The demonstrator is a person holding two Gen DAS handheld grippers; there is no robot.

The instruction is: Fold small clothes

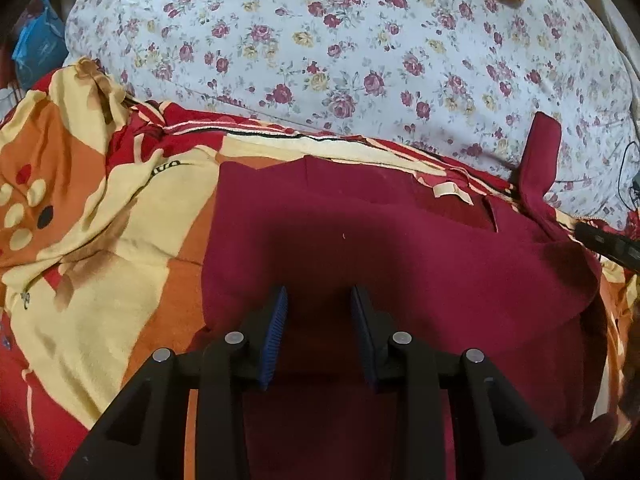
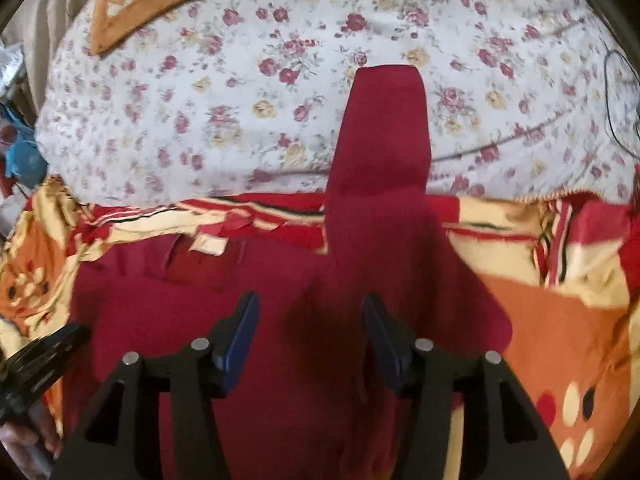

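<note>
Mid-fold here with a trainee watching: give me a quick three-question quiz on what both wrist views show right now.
1. True or false: the left claw is clamped on the maroon garment.
2. The one sleeve sticking out reaches onto which fabric? A) floral sheet B) orange-and-cream blanket C) blue bag
3. Fill in: the pale label sits at the garment's ____.

Key: 1 false, both it and the right claw are open above the cloth. 2 A. 3 neckline.
</note>
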